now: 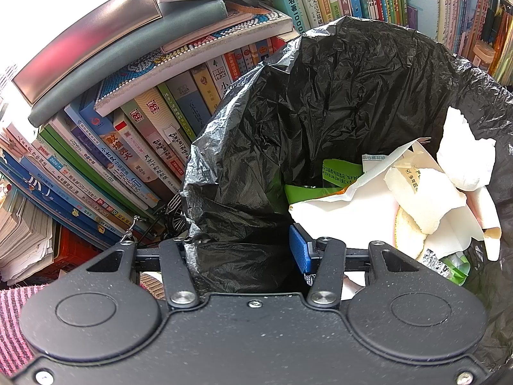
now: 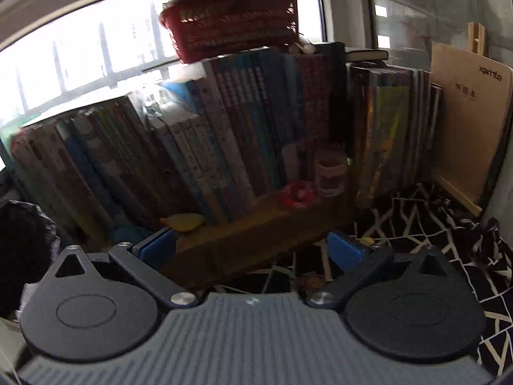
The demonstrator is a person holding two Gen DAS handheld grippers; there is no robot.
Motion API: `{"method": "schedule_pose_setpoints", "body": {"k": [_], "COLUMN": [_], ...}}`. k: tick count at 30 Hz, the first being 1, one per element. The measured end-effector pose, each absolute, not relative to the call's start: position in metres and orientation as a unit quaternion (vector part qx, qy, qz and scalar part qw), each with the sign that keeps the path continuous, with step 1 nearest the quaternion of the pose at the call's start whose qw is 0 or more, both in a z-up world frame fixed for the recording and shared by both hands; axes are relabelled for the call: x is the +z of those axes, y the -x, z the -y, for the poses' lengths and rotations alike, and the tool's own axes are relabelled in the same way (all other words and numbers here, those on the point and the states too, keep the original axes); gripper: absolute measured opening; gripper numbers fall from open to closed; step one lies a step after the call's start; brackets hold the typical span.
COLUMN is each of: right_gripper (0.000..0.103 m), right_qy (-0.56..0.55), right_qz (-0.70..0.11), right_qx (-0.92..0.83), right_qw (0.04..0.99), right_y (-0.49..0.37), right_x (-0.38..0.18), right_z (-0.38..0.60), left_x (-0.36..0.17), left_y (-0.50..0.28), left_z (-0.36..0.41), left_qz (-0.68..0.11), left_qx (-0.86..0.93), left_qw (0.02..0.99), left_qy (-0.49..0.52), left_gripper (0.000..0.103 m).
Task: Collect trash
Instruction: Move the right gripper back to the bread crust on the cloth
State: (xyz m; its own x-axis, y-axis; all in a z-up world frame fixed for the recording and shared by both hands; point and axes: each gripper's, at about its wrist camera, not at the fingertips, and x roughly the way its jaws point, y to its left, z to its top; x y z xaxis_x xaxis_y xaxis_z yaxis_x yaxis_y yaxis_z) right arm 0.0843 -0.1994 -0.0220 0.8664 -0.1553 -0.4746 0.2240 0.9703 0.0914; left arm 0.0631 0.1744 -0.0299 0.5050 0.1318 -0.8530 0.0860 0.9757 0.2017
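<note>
Fingers steeply downward, pinching black bag

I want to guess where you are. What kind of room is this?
Probably a study or reading corner at home: rows of books fill the shelves, a red basket sits on top by a window, and a black trash bag holds paper scraps.

The bag is thin black plastic, crinkled and faintly glossy. In it lie torn white paper and green printed wrappers, smooth and shiny. The left claw is speckled matt black plastic with a ribbed blue pad and bright metal screws. The books have glossy covers. A red plastic basket is latticed.
</note>
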Motion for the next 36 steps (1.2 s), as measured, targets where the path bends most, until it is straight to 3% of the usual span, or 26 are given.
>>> {"method": "schedule_pose_setpoints", "body": {"k": [13, 25, 36], "right_gripper": [0.103, 0.103, 0.103], "right_qy": [-0.07, -0.07, -0.151], "right_qz": [-0.33, -0.33, -0.343], "right_qx": [-0.229, -0.215, -0.22], "right_qw": [0.913, 0.917, 0.901], "right_y": [-0.096, -0.119, -0.177], "right_x": [-0.115, -0.108, -0.12], "right_z": [0.267, 0.288, 0.308], "left_x": [-0.03, -0.03, -0.031], "left_y": [-0.064, -0.064, -0.066], "left_z": [-0.173, -0.174, -0.178], "left_qz": [-0.498, -0.498, -0.505], "left_qx": [0.013, 0.014, 0.012], "left_qw": [0.86, 0.86, 0.857], "left_qy": [-0.11, -0.111, -0.105], "left_gripper": [0.048, 0.048, 0.049]}}
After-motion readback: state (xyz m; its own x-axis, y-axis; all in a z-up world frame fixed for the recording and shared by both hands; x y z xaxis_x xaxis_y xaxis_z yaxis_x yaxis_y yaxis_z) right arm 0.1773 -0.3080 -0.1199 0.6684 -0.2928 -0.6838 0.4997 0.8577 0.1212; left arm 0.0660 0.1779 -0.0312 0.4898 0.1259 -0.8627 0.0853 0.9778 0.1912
